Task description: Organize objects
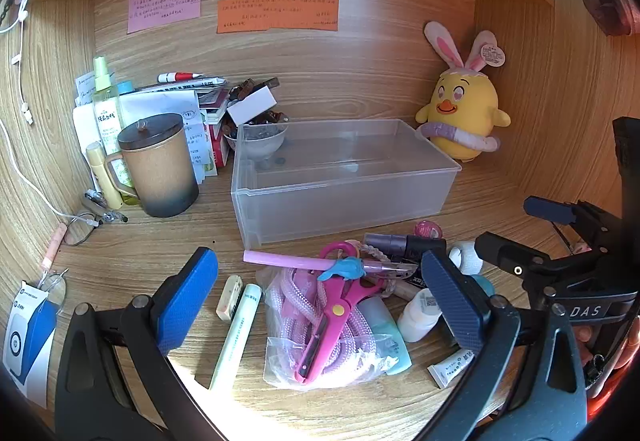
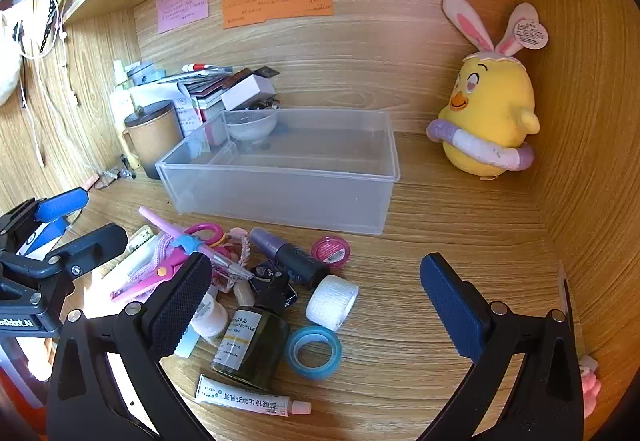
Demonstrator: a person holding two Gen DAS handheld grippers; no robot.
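— Hovering over the clutter with my left gripper [image 1: 318, 283] and right gripper [image 2: 316, 299] both spread wide, empty. Loose items lie on the desk just in front of the clear plastic bin [image 2: 280, 177].

— What will be awkward?

— I reckon the dark pump bottle [image 2: 250, 347] is the heaviest and slick, so take it across the body. The white gauze roll [image 2: 332, 301] is soft and will squash. The pink scissors [image 1: 332, 315] are stiff; grip near the pivot.

— Any writing?

— "BOTTLE" on the bottle label, "DAS" on my right gripper's frame.
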